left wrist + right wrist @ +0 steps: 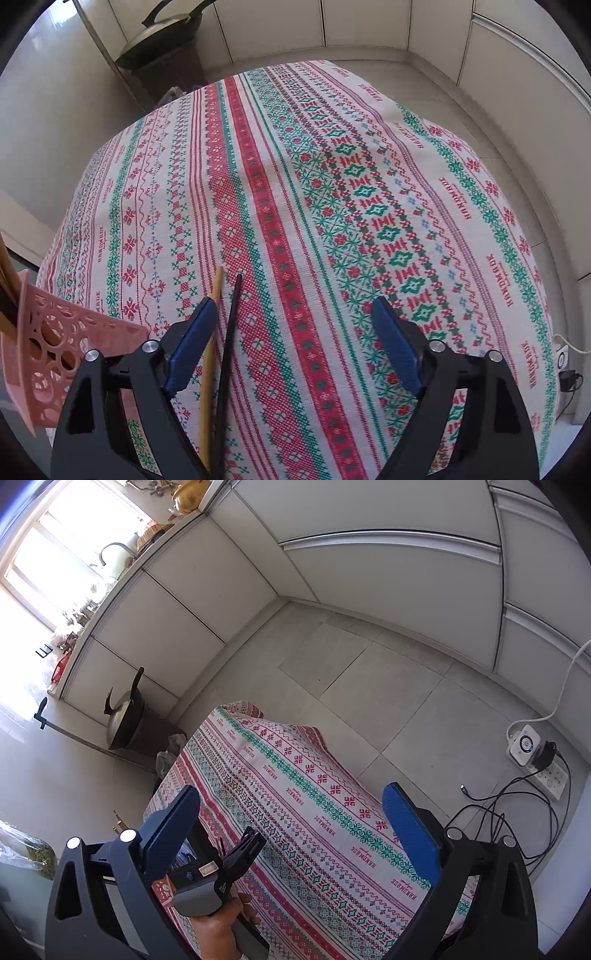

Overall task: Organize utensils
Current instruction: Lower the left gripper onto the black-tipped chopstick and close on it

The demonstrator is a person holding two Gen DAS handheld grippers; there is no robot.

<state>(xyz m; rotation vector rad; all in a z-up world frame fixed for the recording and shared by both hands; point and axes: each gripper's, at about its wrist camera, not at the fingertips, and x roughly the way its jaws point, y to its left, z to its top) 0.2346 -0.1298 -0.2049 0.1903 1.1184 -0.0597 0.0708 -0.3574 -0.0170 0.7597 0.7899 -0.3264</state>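
In the left wrist view, a wooden stick utensil (211, 354) and a thin black one (229, 354) lie side by side on the patterned tablecloth (332, 206), just inside the left finger (192, 347). My left gripper (295, 306) is open above them, touching neither. A pink perforated utensil basket (48, 354) with wooden handles in it stands at the far left. In the right wrist view, my right gripper (295, 805) is open and empty, held high over the table (295, 812). The left gripper body, in a hand (221, 871), shows below it.
A dark stand with a pan and lid (125, 720) stands beyond the table's far end. A power strip with cables (535, 760) lies on the tiled floor at right. White cabinets line the walls.
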